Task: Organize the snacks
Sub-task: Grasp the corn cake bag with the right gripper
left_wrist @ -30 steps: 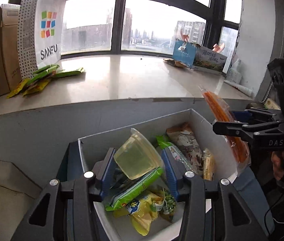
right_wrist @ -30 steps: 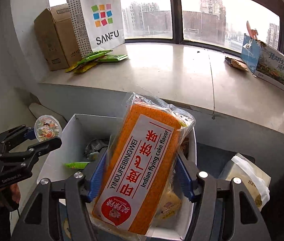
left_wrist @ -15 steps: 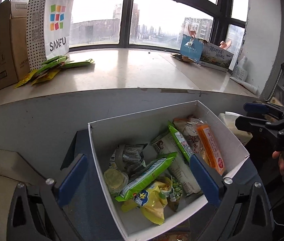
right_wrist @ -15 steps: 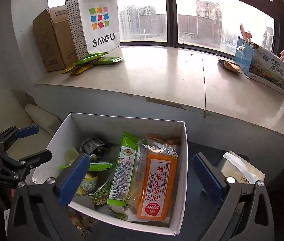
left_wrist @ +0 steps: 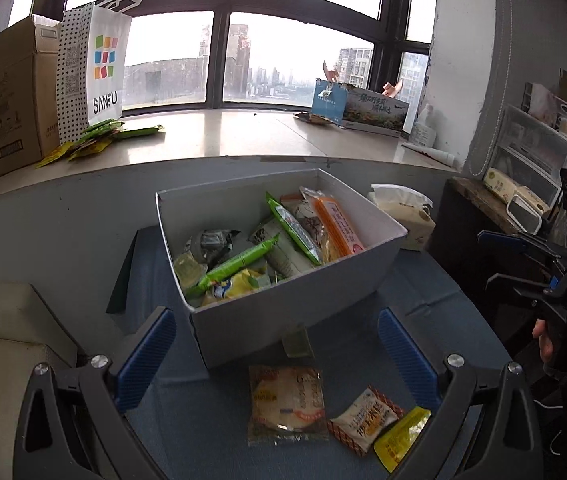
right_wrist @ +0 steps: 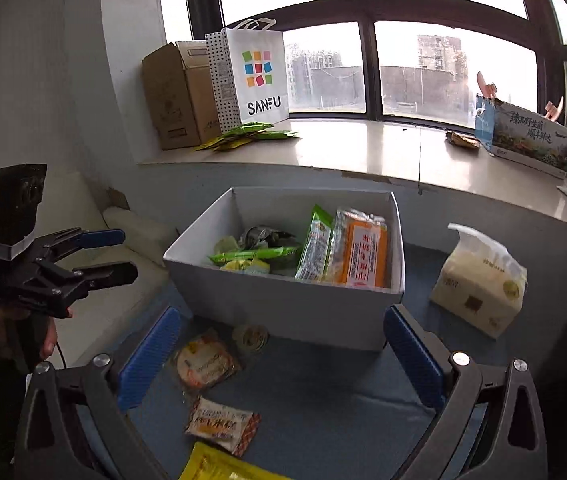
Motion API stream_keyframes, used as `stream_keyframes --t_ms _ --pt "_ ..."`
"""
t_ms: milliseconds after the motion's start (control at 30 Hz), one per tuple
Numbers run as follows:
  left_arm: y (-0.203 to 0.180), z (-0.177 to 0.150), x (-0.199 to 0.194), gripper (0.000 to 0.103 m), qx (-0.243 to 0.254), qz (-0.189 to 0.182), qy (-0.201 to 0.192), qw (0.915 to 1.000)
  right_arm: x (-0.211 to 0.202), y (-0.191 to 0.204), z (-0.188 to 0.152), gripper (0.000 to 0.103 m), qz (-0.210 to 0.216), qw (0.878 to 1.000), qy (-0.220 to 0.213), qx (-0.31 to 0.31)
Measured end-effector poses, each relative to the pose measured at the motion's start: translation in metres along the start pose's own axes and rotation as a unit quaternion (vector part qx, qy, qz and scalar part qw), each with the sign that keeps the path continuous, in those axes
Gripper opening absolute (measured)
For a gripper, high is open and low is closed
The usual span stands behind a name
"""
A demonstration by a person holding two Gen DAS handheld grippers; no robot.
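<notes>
A white box (left_wrist: 283,312) (right_wrist: 283,304) on the blue table holds several snacks, among them an orange flying-cake pack (left_wrist: 337,222) (right_wrist: 363,254), a green bar (left_wrist: 239,262) and a jelly cup (left_wrist: 187,270). In front of the box lie a round-cake pack (left_wrist: 287,402) (right_wrist: 203,362), a small orange-white packet (left_wrist: 363,418) (right_wrist: 221,422) and a yellow sachet (left_wrist: 401,438) (right_wrist: 219,466). My left gripper (left_wrist: 277,354) is open and empty, pulled back from the box. My right gripper (right_wrist: 279,356) is open and empty too.
A tissue pack (right_wrist: 479,280) (left_wrist: 403,212) stands right of the box. On the window sill are a SANFU bag (left_wrist: 99,68), a cardboard box (left_wrist: 7,96), green and yellow packets (left_wrist: 99,138) and a printed carton (left_wrist: 363,110). A shelf with containers (left_wrist: 531,168) is at far right.
Both grippers let go of their snacks, the jelly cup and the orange cake pack, which now lie in the box. Both opened wide and pulled back, so loose packets in front show.
</notes>
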State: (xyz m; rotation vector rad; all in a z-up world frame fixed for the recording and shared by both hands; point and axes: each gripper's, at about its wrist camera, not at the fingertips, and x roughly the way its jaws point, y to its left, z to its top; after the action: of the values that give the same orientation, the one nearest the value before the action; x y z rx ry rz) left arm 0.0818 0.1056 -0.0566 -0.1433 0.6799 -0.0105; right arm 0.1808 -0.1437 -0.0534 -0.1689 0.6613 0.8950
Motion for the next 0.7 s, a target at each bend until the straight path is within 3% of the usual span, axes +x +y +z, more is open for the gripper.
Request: stream_keyframes --t_ms 167,300,500,700 --pt "-0.009 -0.045 -0.014 0.103 -0.01 0.0 0.017 0.9998 -0.009 0.002 -0.065 0.103 0.012 0.999 0.037 0.023" --pt "-0.004 -0.062 -0.018 0.103 -0.027 -0.001 0.024 0.9993 -0.003 0.008 -0.1 0.103 0.01 0.997 0.072 0.02" --pt "-0.002 -0.067 -0.021 0.103 -0.031 0.008 0.026 0.9992 0.033 0.03 -0.109 0.103 0.002 0.991 0.132 -0.003" --pt "-0.002 -0.067 -0.028 0.103 -0.029 0.01 0.021 0.9993 0.082 0.056 -0.103 0.103 0.026 0.982 0.183 -0.048"
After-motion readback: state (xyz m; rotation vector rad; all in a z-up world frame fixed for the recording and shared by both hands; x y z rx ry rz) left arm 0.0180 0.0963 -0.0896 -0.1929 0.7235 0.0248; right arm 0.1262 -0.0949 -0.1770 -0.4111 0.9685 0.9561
